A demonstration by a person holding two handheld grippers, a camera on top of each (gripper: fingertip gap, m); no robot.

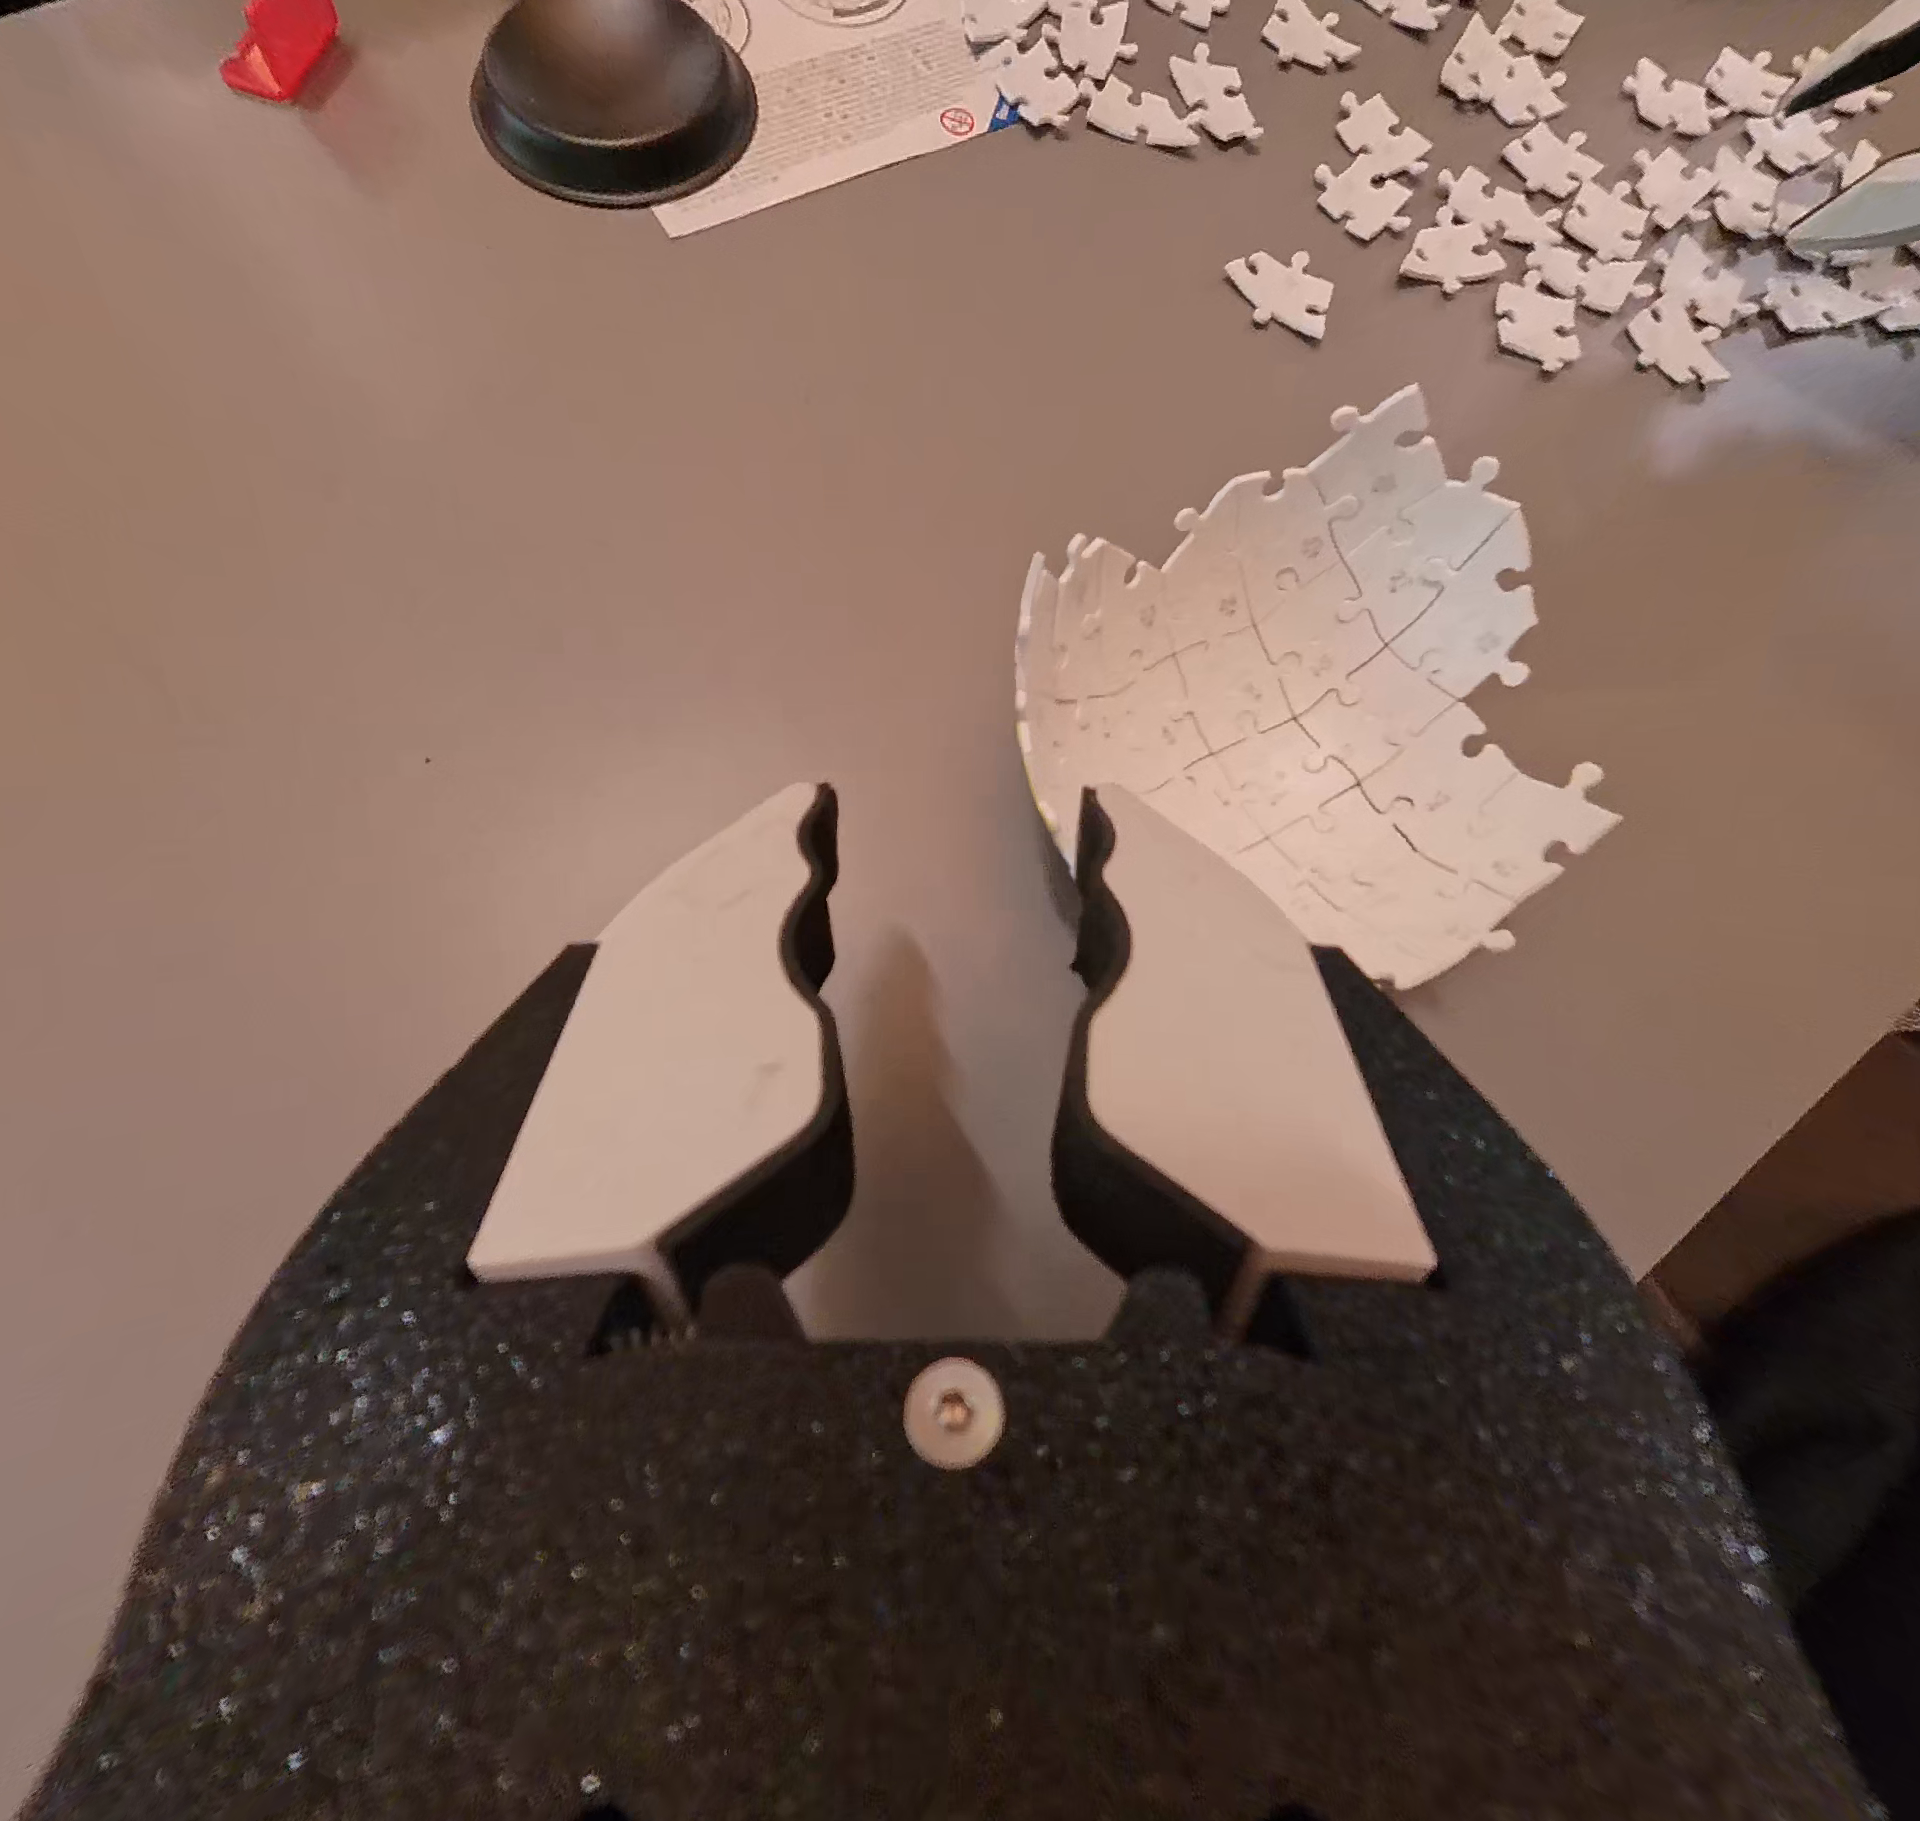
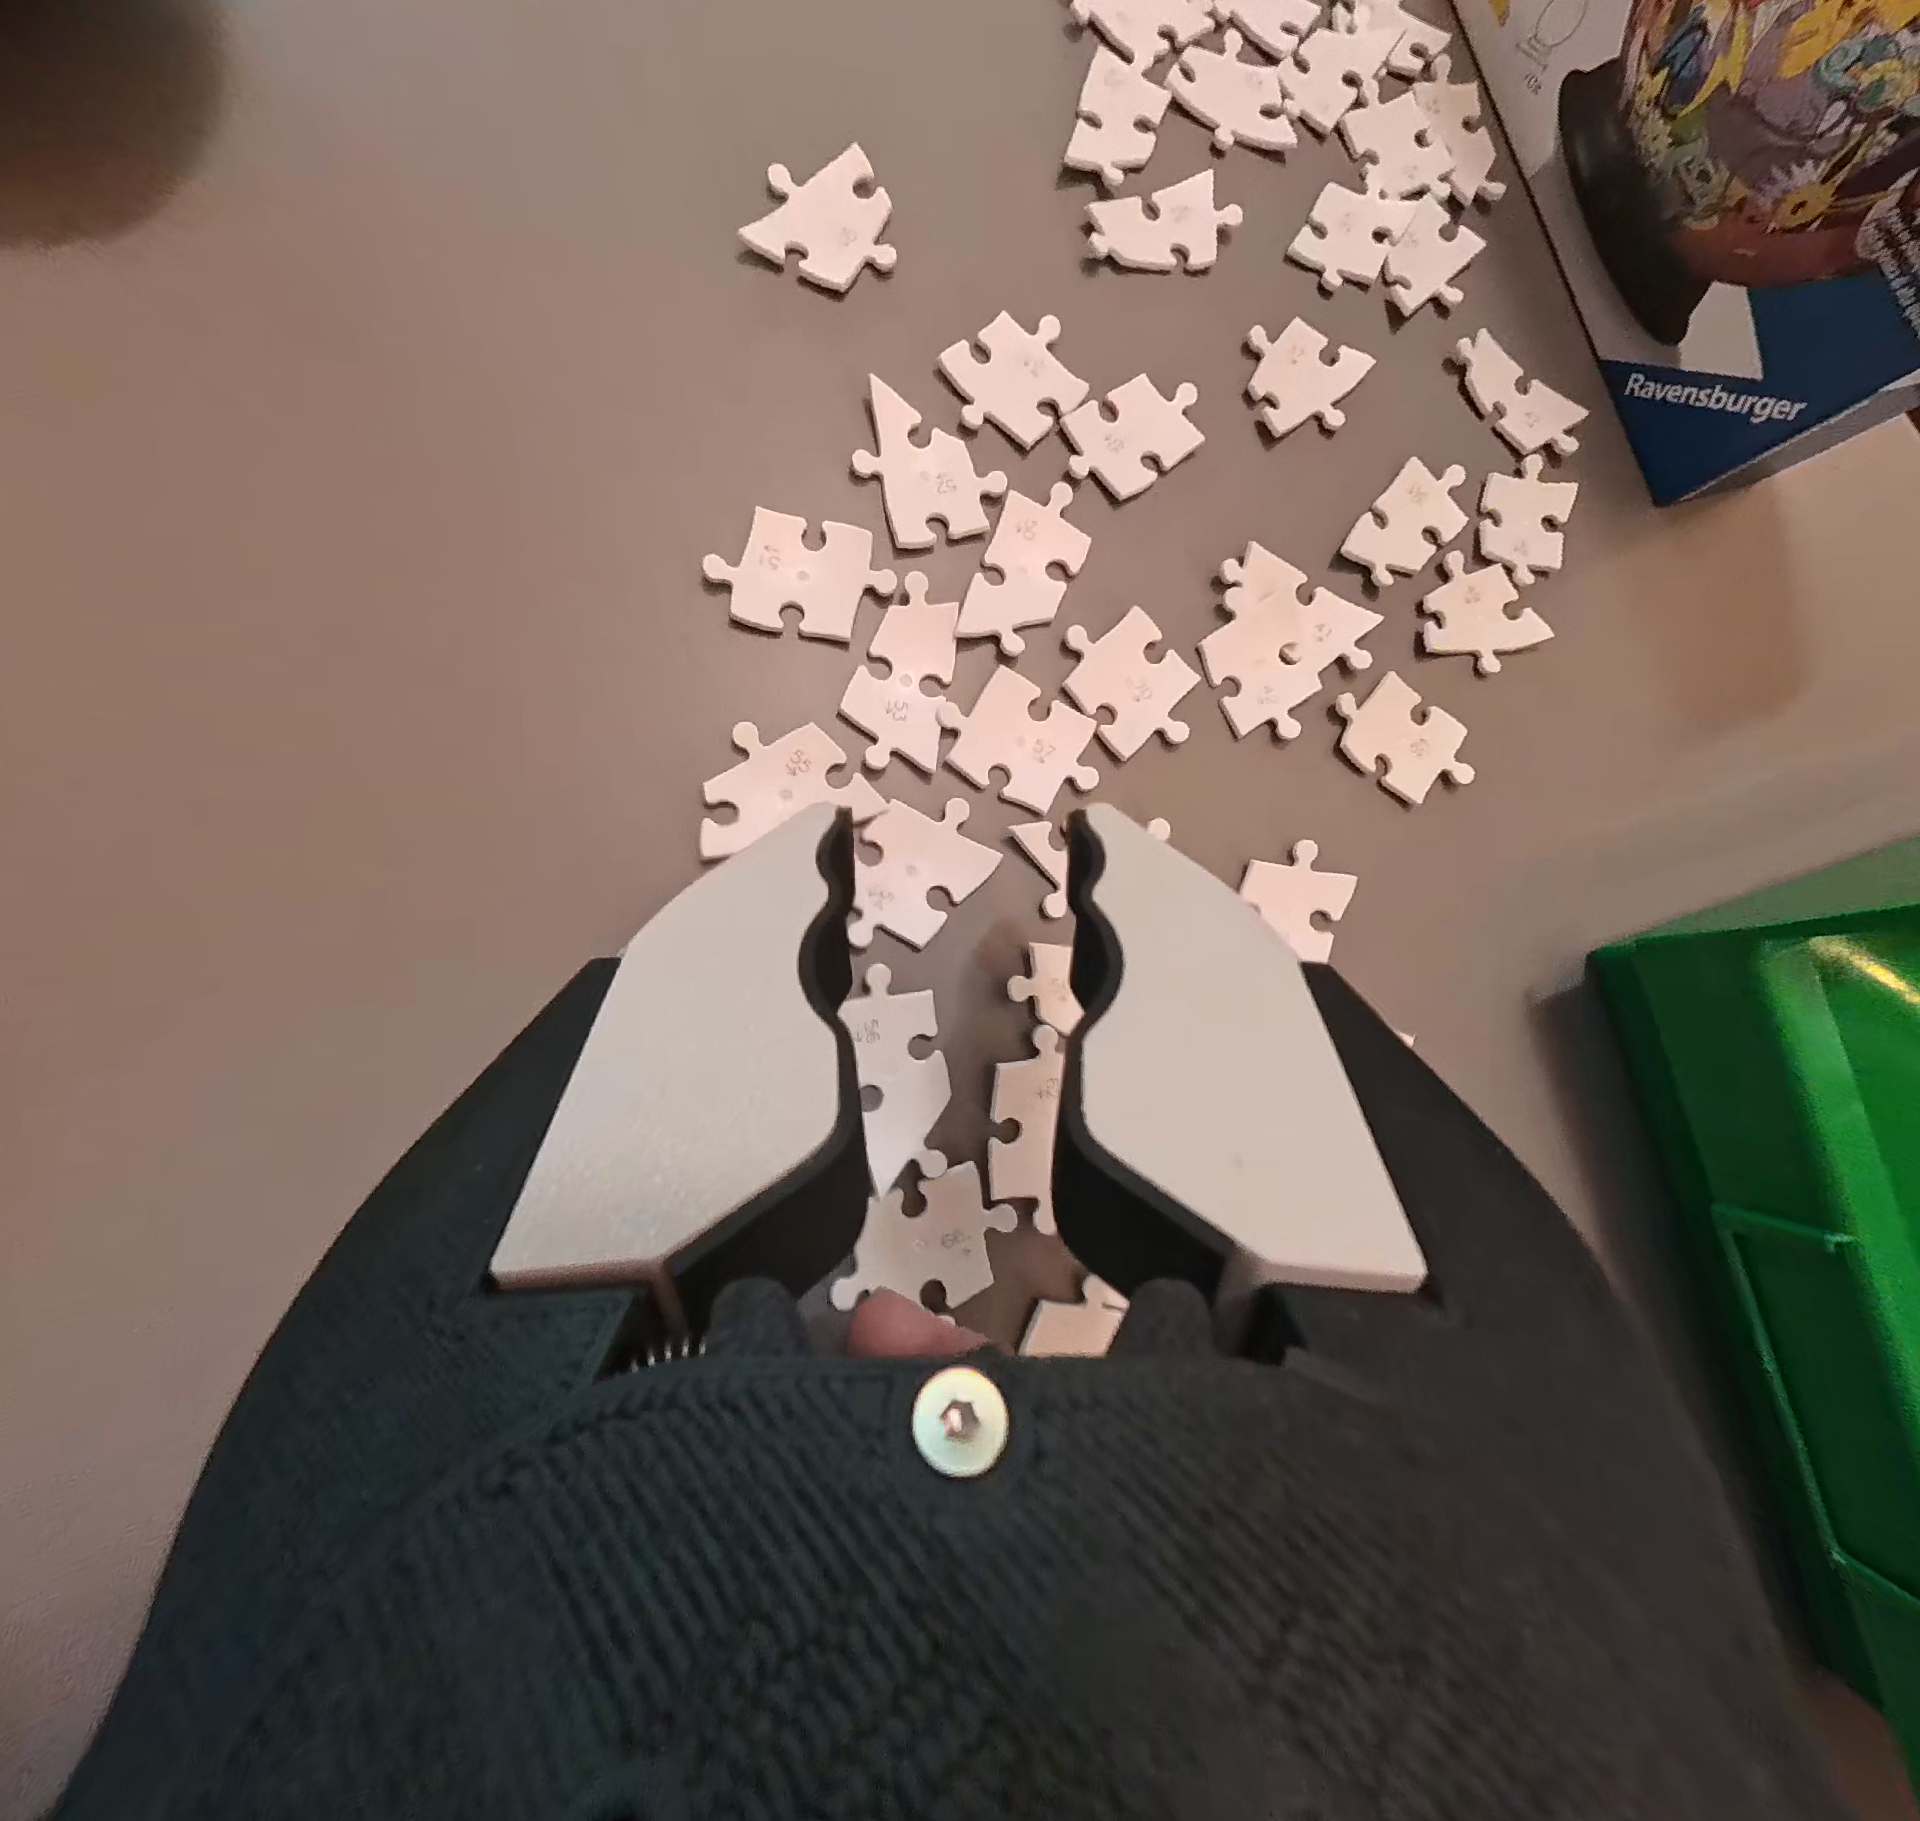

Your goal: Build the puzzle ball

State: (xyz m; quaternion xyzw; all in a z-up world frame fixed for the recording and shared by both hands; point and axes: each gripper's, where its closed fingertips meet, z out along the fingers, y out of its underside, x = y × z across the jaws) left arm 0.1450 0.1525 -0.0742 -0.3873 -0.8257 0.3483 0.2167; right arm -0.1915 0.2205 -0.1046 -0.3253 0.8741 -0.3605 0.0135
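A partly built white puzzle shell [image 1: 1299, 711], curved like a bowl, lies on the grey table right of centre in the left wrist view. My left gripper [image 1: 956, 810] is open and empty, hovering just left of the shell; its right finger overlaps the shell's near rim. Several loose white puzzle pieces [image 1: 1455, 140] are scattered at the far right. My right gripper [image 2: 961, 826] is open and empty over those loose pieces [image 2: 1018, 649], with some pieces lying between and under its fingers. Its fingertips [image 1: 1860, 57] show at the right edge of the left wrist view.
A black round stand [image 1: 613, 93] and a printed instruction sheet [image 1: 831, 88] lie at the back, with a small red block [image 1: 283, 26] to the left. The puzzle box [image 2: 1714, 161] and a green bin [image 2: 1787, 1200] flank the pieces on the right. The table edge [image 1: 1766, 1148] runs near right. Spacing between my two grippers at the tips: around 35 cm. From my left tips it is roughly 30 cm to the small red block [image 1: 283, 26]; from my right, 45 cm.
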